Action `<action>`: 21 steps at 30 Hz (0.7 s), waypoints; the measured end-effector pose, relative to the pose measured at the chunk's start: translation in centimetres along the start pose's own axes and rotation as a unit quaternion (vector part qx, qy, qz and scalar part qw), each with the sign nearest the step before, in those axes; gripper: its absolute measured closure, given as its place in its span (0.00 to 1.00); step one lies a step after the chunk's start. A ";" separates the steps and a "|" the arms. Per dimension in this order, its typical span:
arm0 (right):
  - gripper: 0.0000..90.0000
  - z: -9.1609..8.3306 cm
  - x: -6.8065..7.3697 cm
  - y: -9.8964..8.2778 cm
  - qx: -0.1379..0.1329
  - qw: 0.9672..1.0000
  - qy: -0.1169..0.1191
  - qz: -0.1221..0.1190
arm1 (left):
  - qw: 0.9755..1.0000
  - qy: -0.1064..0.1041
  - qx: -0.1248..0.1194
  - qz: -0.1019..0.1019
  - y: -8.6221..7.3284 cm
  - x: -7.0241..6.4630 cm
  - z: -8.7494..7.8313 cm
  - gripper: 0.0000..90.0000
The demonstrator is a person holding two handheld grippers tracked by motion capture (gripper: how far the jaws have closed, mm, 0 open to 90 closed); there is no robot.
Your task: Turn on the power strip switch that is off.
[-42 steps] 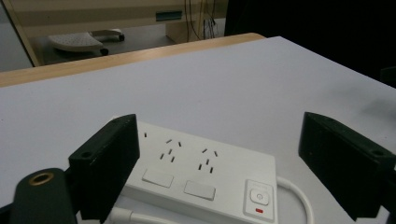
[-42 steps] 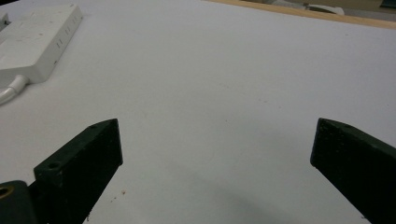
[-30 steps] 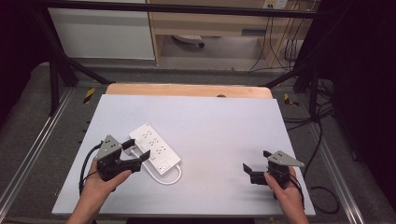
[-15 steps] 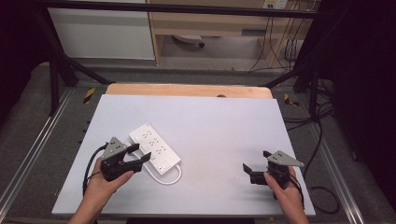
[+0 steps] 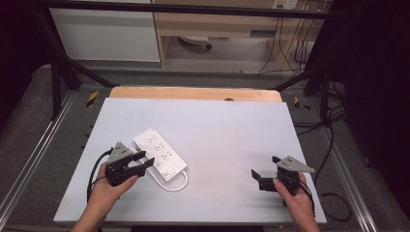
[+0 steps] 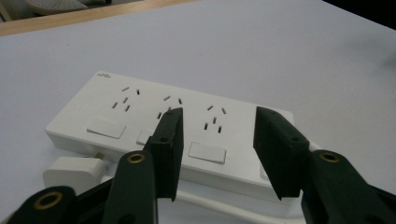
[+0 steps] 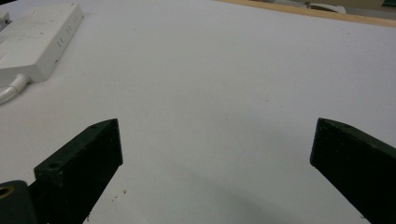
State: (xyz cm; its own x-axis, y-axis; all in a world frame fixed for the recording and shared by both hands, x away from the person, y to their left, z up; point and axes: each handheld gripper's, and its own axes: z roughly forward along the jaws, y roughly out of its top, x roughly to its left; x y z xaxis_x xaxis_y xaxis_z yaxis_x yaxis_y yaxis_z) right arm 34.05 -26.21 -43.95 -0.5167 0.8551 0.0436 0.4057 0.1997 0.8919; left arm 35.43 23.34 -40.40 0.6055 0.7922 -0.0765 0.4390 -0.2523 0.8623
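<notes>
- Power strip, white, lies flat on the grey table, set diagonally; its sockets and switches face up, so every part of its top can be reached from above.
- Its white cord leaves the end of the power strip nearest the person and curls in a short loop just beside that end; in the left gripper view a white plug rests on the table close against the power strip's near long side.
- Left gripper sits just beside the power strip's near end, its fingers parted to a middling gap with nothing between them. In the left gripper view they frame the strip's near edge around one switch, which suggests that the gap is sized to take the strip's body or its cord.
- The left hand holds that gripper low and angled toward the power strip, forearm coming in from the table's near edge; whether a fingertip already touches the casing cannot be told.
- Right gripper rests well apart from the power strip, near the table's near edge on the far side from it, pointing back toward the strip.
- Its fingers are spread wide and empty over bare table, a waiting pose by the look of it.
</notes>
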 end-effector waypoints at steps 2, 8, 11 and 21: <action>0.03 0.0 0.0 0.0 0.000 1.000 0.000 0.000 | 1.000 0.000 0.003 0.000 -0.1 0.2 0.2 0.62; 0.03 0.0 0.0 0.0 0.001 1.000 0.001 -0.001 | 1.000 0.004 0.005 0.003 -0.2 0.2 0.3 0.66; 0.03 0.1 0.0 0.0 0.002 1.000 0.002 0.000 | 1.000 0.004 0.008 0.008 -0.2 0.1 0.5 0.69; 0.03 0.1 0.0 0.0 0.003 1.000 0.001 -0.001 | 1.000 -0.008 0.020 0.004 -0.7 0.3 1.1 0.80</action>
State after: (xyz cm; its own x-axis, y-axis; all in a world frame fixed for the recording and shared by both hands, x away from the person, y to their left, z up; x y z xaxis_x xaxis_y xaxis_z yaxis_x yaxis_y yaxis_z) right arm 34.14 -26.17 -44.00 -0.5195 0.8534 0.0432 0.4093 0.2042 0.8893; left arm 36.01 23.11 -41.58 0.6195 0.7812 -0.0777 0.4604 -0.2814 0.8419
